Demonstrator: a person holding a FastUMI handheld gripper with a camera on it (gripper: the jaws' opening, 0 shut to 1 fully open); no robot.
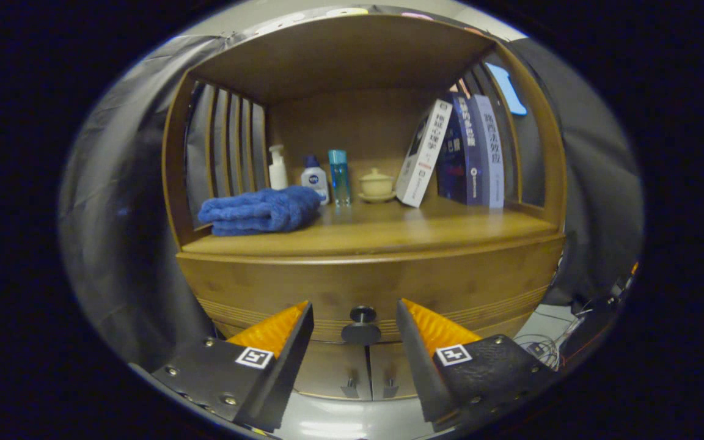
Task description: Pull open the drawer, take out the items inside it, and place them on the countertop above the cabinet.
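I hold the gripper [355, 315] open, fingers flanking the drawer knob [361, 324] at lower centre, lined up to pinch; drawer [364, 287] shut, desk [388, 232] above awaiting items.

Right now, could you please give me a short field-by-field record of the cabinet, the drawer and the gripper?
cabinet: brown wooden cabinet with an open shelf above a drawer front
drawer: closed, round dark drawer knob at its middle
gripper: gripper open, knob lined up between the fingers, untouched
countertop: wooden countertop
on countertop: folded blue towel, white pump bottle, clear blue bottle, lidded beige cup, leaning books
below drawer: two small cupboard doors, shut
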